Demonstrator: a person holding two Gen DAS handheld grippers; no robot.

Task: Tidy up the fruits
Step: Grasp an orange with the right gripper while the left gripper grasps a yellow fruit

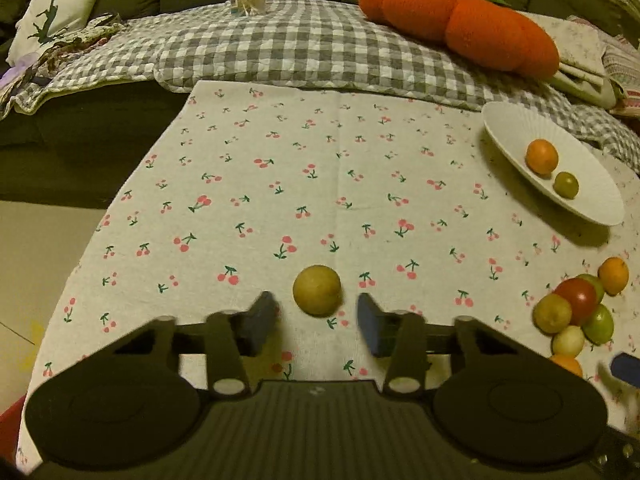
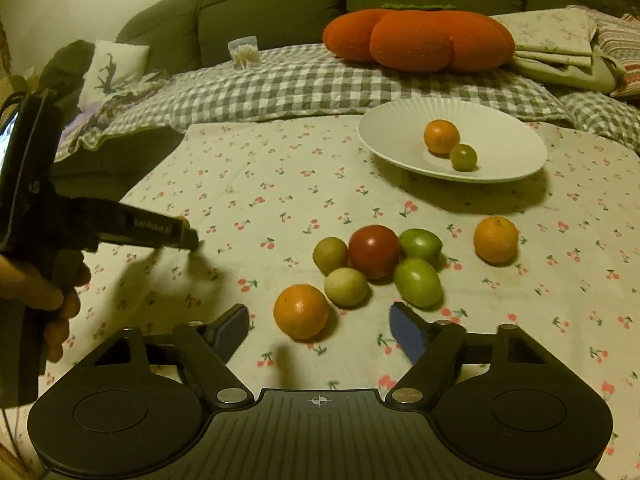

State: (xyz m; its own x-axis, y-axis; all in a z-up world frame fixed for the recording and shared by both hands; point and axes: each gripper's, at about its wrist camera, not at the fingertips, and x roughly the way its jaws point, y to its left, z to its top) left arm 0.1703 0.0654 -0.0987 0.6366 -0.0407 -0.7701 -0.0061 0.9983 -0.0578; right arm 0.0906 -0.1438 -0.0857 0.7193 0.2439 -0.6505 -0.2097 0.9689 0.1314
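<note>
**Two grippers, two fruits lined up**

Yellow-green and faintly matte, a lone round fruit (image 1: 317, 290) lies on the cloth (image 1: 280, 184) straight ahead of the left gripper (image 1: 316, 322), at 12 o'clock from it — the fingers stand wide, nothing held, their tips flanking its near side without touching it. The right gripper (image 2: 318, 330) is likewise wide and empty, its blue pads (image 2: 408, 332) to either side of an orange (image 2: 301, 311) at the near edge of the pile (image 2: 380, 264).

The step in hand looks like the approach to a pick: each gripper would need to ease forward until its fruit sits between the pads, then close gently (round, smooth skins may roll or squirt out).

The ribbed white plate (image 2: 400, 120), at 1 o'clock in the right view, already holds an orange and a small green fruit. The cherry-print cloth is soft and woven — slightly creased.
</note>
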